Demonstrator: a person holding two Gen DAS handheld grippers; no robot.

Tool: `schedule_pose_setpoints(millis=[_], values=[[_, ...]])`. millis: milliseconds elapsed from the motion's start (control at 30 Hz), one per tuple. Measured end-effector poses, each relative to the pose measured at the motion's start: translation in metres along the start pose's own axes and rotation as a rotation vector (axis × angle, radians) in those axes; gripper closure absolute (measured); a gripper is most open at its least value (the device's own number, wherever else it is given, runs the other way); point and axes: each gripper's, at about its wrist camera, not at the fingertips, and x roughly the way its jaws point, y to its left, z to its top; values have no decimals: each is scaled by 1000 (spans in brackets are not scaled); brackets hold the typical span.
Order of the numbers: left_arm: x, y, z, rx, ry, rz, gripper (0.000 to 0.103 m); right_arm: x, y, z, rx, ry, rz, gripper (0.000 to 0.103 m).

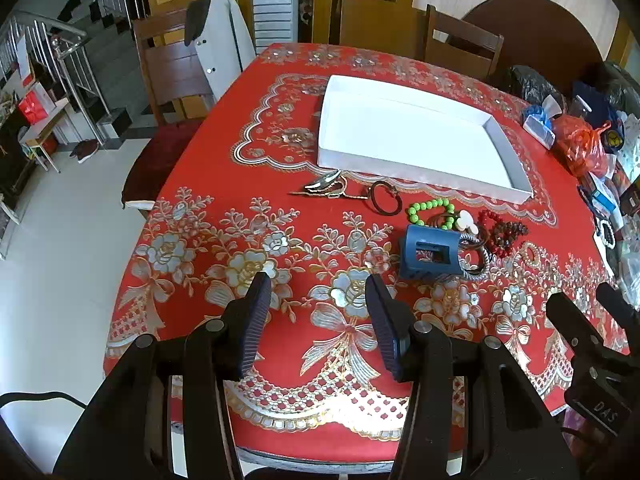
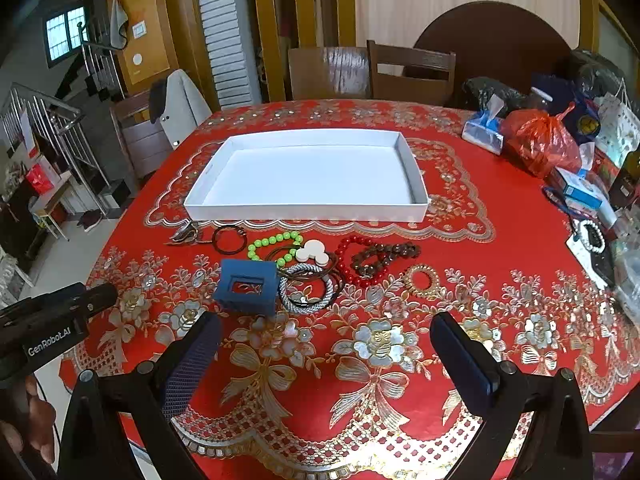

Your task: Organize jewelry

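Observation:
A shallow white tray [image 1: 516,168] [image 2: 304,214] lies empty on the red flowered tablecloth. In front of it lies a heap of jewelry: a blue hair claw [image 1: 428,254] [image 2: 246,286], a green bead bracelet [image 1: 430,208] [image 2: 272,242], red beads [image 2: 352,258], brown beads [image 2: 384,256], a gold ring-shaped piece [image 2: 420,280], a dark bangle [image 1: 384,196] [image 2: 228,238] and a metal clip [image 1: 324,186] [image 2: 186,234]. My left gripper [image 1: 318,288] is open above bare cloth, left of the claw. My right gripper [image 2: 326,330] is open, nearer than the heap, holding nothing.
Bags, a tissue pack [image 2: 482,134] and boxes crowd the table's right side. Wooden chairs [image 2: 412,72] stand behind the table, one with a white jacket [image 1: 224,40]. A staircase [image 1: 60,52] is at the left. The right gripper's body [image 1: 588,344] shows in the left wrist view.

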Motion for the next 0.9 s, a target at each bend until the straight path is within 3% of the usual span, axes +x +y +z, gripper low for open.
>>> schedule_pose_setpoints(millis=[367,900], values=[[-4,1,0,-2,-19,-1,55,1,3,4,8,3,10,0],[8,-6,4,17,13,3,55,14,-2,7,31,51,22,0]])
